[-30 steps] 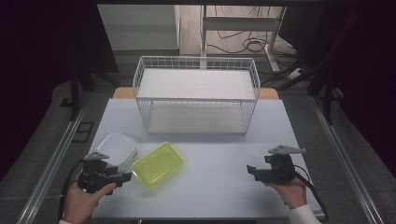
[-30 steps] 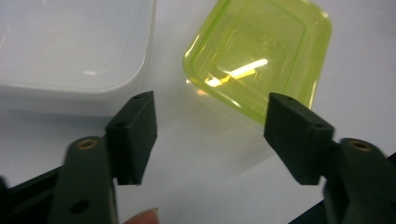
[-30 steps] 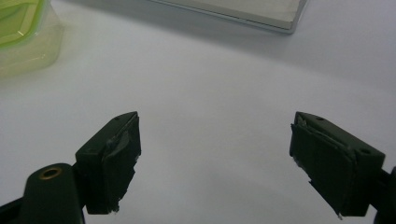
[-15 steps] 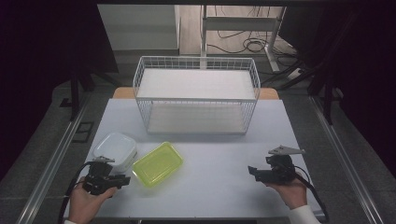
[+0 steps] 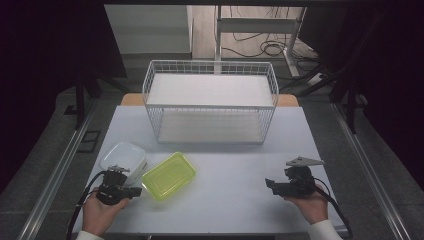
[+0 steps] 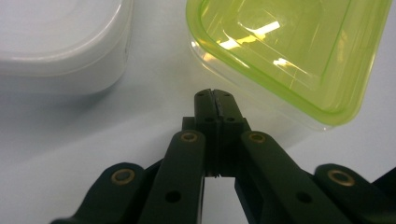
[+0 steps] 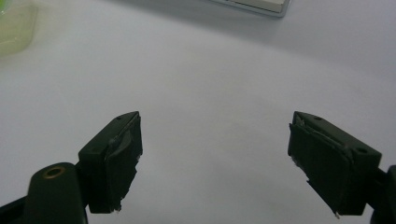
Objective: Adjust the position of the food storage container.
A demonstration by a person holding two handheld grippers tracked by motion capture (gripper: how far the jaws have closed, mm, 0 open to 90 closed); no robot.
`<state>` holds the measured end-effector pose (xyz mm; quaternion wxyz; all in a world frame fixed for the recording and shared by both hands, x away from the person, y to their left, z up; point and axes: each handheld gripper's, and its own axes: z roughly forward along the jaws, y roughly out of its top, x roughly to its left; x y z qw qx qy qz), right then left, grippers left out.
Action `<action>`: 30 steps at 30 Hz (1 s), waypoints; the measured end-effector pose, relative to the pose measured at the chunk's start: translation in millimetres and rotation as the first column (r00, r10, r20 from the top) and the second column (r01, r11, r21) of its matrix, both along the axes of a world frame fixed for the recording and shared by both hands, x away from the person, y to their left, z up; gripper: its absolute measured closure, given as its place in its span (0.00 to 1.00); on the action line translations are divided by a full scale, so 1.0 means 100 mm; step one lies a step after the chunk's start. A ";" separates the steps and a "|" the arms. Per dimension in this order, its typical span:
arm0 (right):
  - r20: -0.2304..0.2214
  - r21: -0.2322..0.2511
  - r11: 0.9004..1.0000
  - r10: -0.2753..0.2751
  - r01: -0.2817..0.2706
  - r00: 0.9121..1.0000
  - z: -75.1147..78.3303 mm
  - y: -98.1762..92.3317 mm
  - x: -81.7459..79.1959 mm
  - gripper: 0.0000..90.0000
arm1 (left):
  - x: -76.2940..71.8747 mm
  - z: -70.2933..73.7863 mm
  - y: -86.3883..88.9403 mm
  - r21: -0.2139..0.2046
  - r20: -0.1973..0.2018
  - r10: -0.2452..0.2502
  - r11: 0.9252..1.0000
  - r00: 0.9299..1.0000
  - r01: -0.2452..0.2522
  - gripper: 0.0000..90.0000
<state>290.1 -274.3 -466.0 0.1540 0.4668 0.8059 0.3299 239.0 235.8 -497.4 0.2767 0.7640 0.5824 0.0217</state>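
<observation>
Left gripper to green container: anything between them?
Nothing. In the left gripper view, bare white table separates the left gripper, jaws shut on nothing, from the green container. The white container sits off to one side.

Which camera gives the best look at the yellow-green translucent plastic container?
The left gripper view: the yellow-green translucent plastic container is close up, showing lid and rim detail. The high view shows it whole but small; the right gripper view catches just a blurred corner.
</observation>
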 end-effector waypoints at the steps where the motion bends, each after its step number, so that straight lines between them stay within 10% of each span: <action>1: 0.002 -0.003 1.000 -0.002 0.002 1.000 0.00 0.00 0.00 0.19 | 0.01 0.00 -0.01 -0.001 0.000 0.000 1.000 1.000 0.000 1.00; 30: -0.001 -0.019 1.000 0.004 -0.004 1.000 -0.01 0.01 0.01 0.19 | 0.45 0.02 -0.50 0.020 0.011 -0.047 0.999 0.999 0.046 1.00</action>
